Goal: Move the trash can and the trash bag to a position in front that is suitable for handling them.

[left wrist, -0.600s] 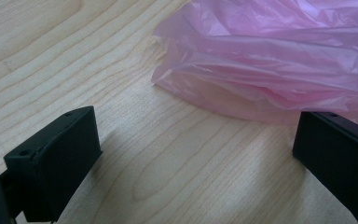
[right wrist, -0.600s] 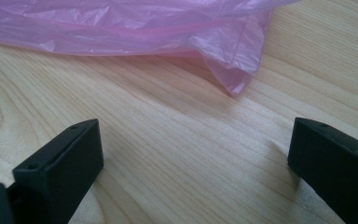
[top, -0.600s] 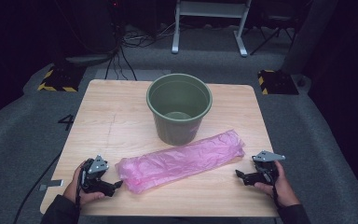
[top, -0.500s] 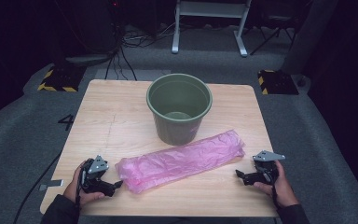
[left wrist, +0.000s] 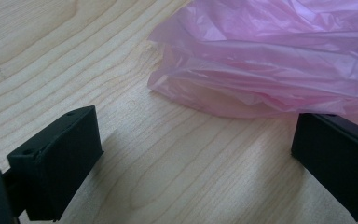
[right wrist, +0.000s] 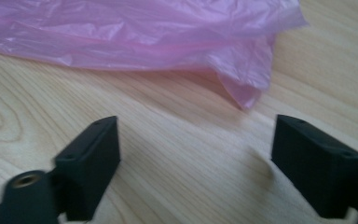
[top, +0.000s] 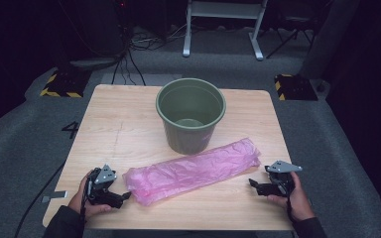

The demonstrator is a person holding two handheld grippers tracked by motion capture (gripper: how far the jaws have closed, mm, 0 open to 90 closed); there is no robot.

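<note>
One mark readable: a dark numeral "4" [top: 70, 129] on the grey floor [top: 20, 148], just left of the wooden surface [top: 124, 124]. No legible lettering, labels or brands elsewhere.

left gripper [top: 125, 195], right gripper [top: 252, 182], jaws apart

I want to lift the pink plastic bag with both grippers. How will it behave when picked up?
The pink plastic bag looks thin, crinkled and translucent, so probably floppy and very light. It would likely sag between the grippers. Its glossy film may slip from a shallow pinch.
</note>
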